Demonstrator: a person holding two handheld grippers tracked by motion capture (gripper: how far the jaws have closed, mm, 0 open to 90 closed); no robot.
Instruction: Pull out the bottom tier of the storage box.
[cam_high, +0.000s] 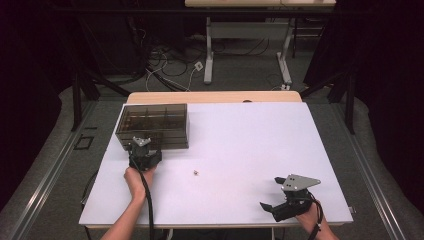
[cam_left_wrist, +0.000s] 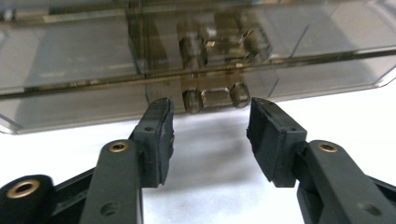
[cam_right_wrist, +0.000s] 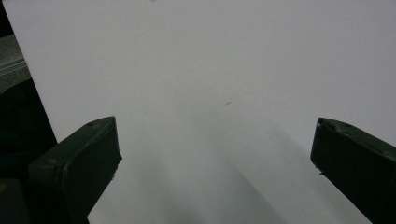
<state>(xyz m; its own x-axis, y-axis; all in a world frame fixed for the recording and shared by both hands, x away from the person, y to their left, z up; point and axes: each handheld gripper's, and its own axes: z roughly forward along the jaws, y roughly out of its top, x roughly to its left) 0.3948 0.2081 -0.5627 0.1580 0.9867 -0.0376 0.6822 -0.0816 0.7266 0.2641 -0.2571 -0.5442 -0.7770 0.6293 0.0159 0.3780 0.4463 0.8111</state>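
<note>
The smoky clear compartment box (cam_high: 152, 125) is seen at the desk's (cam_high: 240, 150) far-left area, lid down. The left claw (cam_left_wrist: 210, 135) is held just in front of its latch (cam_left_wrist: 215, 97), jaws apart w/ nothing between them, not touching. The right claw (cam_high: 272, 192) is parked near the front-right edge, jaws wide apart, empty. A tiny part (cam_high: 196, 172) is seen mid-desk, too small to identify. The box is judged light, stiff, hard plastic, prob. slippery; the latch tab is best pinched from both ends, w/ the box likely needing steadying so it isn't slid back.
</note>
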